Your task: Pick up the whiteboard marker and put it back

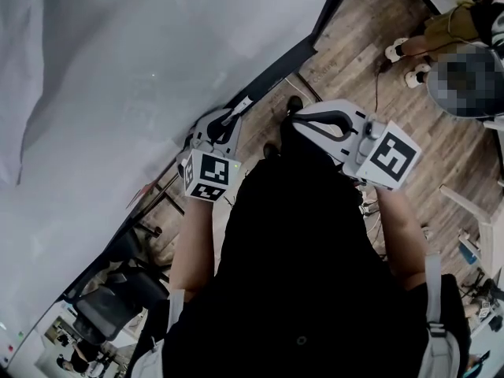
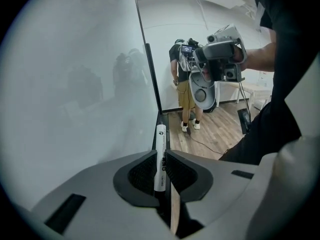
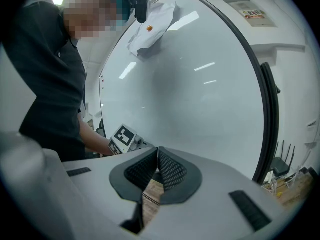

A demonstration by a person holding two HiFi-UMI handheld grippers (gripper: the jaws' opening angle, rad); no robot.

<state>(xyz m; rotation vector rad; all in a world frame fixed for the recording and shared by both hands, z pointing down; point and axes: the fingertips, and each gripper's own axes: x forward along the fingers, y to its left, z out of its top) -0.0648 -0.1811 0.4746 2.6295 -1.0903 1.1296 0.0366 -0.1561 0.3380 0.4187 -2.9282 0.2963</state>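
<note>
In the head view, my left gripper (image 1: 227, 120) sits at the near edge of the large glossy white whiteboard (image 1: 142, 69). The slim white-barrelled whiteboard marker (image 1: 241, 105) pokes out of its tips toward the board's black frame strip (image 1: 276, 65). My right gripper (image 1: 295, 116) is just to the right, over the brown wooden plank floor (image 1: 354, 46) and apart from the board. Far right, another person's white shoes (image 1: 396, 50) stand on the planks.

In the left gripper view, my 2 jaws are clenched on the whiteboard marker (image 2: 160, 139). The black ribbed pads (image 2: 145, 171) press its barrel from both sides, and its far end points at the black frame strip (image 2: 152, 79). The whiteboard (image 2: 75, 84) fills the left. My right gripper (image 2: 220, 54) is raised at the far right, and a person in khaki shorts (image 2: 186, 86) stands far off on the floor (image 2: 215, 129).

In the right gripper view, my 2 jaws (image 3: 158, 151) are pressed together, grasping nothing. The whiteboard (image 3: 190, 84) lies ahead with a crumpled white sheet (image 3: 152, 29) at its top. The left gripper's square-marker cube (image 3: 122, 136) shows at the left.
</note>
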